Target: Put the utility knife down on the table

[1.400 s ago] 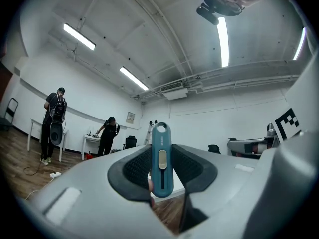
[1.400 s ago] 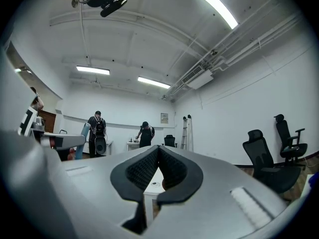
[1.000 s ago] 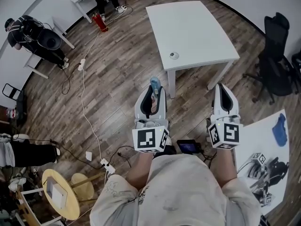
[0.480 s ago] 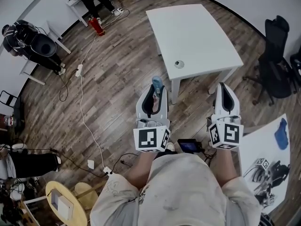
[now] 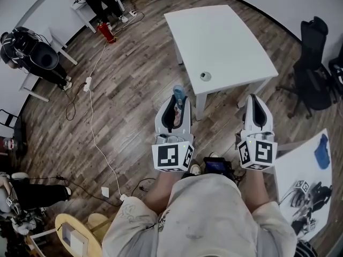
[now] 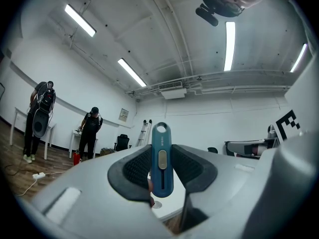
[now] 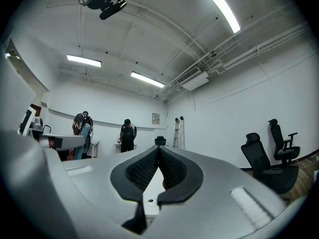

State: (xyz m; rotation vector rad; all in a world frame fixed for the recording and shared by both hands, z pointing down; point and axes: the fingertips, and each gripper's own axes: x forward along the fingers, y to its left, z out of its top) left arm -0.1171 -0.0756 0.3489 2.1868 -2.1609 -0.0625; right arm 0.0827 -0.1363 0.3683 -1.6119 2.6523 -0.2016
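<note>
Head view: table (image 5: 225,36), wood floor (image 5: 134,79); left hand-held gripper (image 5: 174,105) clamps knife (image 5: 178,93) (right one (image 5: 255,101) closed).

Showing teal blue on the utility knife (image 6: 161,158), wearing pale grey with black ribbed pads (image 6: 137,171) on the left tongs (image 5: 178,101) and right tongs (image 5: 255,98), carrying black-and-white square markers on their cubes (image 5: 171,157), showing plain white across the counter (image 5: 225,36), running brown wood-grain over the floor (image 5: 128,90)

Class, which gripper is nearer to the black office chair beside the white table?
Right. The right gripper sits left of the black office chair; the left gripper, clamping the utility knife, is farther left again.
</note>
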